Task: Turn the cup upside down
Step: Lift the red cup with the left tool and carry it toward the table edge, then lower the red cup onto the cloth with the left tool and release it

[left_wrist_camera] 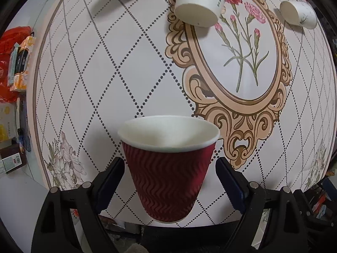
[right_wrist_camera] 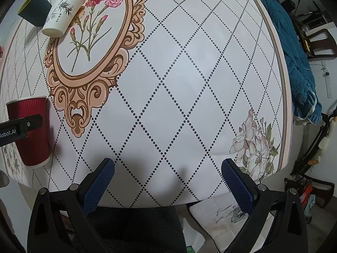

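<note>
straddling the red cup (left_wrist_camera: 168,168), left hand-held gripper (left_wrist_camera: 168,175) gapes; right hand-held gripper (right_wrist_camera: 168,179) open.

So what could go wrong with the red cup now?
The red ripple-walled paper cup stands upright near the table's front edge, between the left gripper's open fingers; a clumsy squeeze might dent its thin wall or nudge it off the edge. Flipping it might also bump the white paper cup with grass print already upside down farther back, though that looks well clear. The right gripper is open and holds nothing.
</note>
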Available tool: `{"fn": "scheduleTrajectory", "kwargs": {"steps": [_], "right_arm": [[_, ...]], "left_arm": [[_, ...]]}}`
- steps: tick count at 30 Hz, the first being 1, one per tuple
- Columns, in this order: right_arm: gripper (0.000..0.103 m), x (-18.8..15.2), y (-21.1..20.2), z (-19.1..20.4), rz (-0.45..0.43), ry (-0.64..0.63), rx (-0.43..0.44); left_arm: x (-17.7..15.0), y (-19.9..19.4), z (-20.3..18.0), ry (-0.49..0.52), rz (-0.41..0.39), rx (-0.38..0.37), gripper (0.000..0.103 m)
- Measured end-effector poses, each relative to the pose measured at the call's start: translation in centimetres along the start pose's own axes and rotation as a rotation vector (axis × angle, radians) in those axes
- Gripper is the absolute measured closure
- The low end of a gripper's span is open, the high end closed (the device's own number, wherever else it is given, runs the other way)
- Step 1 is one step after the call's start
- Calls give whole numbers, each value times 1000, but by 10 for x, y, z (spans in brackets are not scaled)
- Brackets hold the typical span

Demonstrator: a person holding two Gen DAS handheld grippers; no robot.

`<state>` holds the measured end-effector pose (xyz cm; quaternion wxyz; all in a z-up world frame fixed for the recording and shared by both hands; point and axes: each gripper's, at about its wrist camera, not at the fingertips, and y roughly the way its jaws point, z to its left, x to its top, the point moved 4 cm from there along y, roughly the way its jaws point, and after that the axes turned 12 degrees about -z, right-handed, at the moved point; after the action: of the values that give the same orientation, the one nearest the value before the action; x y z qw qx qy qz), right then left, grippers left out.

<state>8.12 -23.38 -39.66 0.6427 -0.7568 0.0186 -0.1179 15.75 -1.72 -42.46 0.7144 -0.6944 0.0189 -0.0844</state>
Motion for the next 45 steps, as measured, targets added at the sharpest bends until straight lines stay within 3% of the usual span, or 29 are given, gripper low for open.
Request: {"fn": "scheduleTrajectory", "kwargs": {"steps": [10, 20, 27, 37, 45], "right_arm": [[0, -4, -31, 6, -41, 33, 56], [0, -19, -137, 27, -197, 42, 190], [0, -31, -205, 37, -292, 31, 232], [0, -41, -264, 40, -370, 35, 241], [0, -47, -265, 55, -349, 37, 244]], "left_arm": [[-3, -76, 14, 3, -157, 17, 14], [-47, -184, 54, -26, -340, 51, 14], [-68, -233, 67, -60, -404, 30, 14], [-92, -259, 74, -51, -423, 0, 14], [-101, -247, 89, -69, -408, -17, 14]]}}
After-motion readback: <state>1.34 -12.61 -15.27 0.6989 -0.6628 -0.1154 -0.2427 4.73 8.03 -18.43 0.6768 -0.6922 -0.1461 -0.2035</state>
